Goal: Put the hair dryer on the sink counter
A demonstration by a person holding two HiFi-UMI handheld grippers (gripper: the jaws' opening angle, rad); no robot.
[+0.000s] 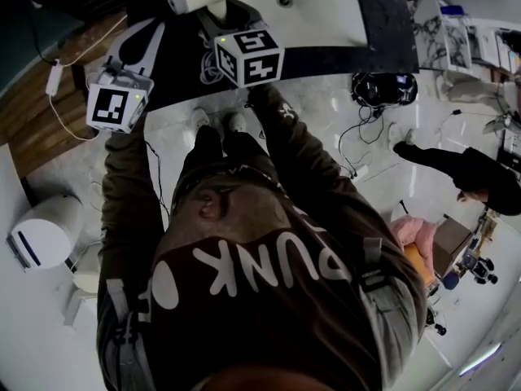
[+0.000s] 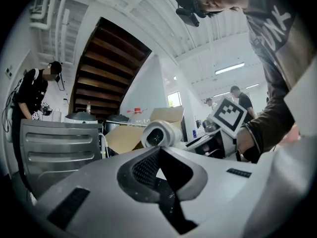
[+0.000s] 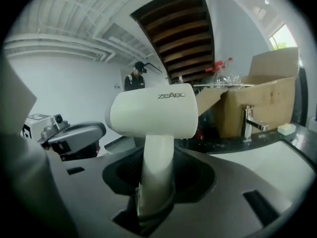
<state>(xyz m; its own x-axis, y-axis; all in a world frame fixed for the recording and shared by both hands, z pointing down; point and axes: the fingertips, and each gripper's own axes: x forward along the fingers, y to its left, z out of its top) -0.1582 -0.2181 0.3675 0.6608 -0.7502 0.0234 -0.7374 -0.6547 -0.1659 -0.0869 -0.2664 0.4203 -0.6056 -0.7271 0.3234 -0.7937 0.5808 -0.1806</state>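
hair dryer (image 3: 153,115): white, upright, barrel level, handle clamped in right tongs (image 3: 154,202)
place: top centre, over white basin (image 1: 326,10)
sink tabletop (image 1: 391,31): dark, upper right

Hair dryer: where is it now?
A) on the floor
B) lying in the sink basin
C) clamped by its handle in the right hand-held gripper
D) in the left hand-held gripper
C: the right gripper view shows the right hand-held gripper closed on the handle of the hair dryer.

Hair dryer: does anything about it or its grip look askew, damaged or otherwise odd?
Nothing stands out. The hair dryer stands upright, its handle clamped in the right gripper's jaws, by the sink counter. No damage shows.
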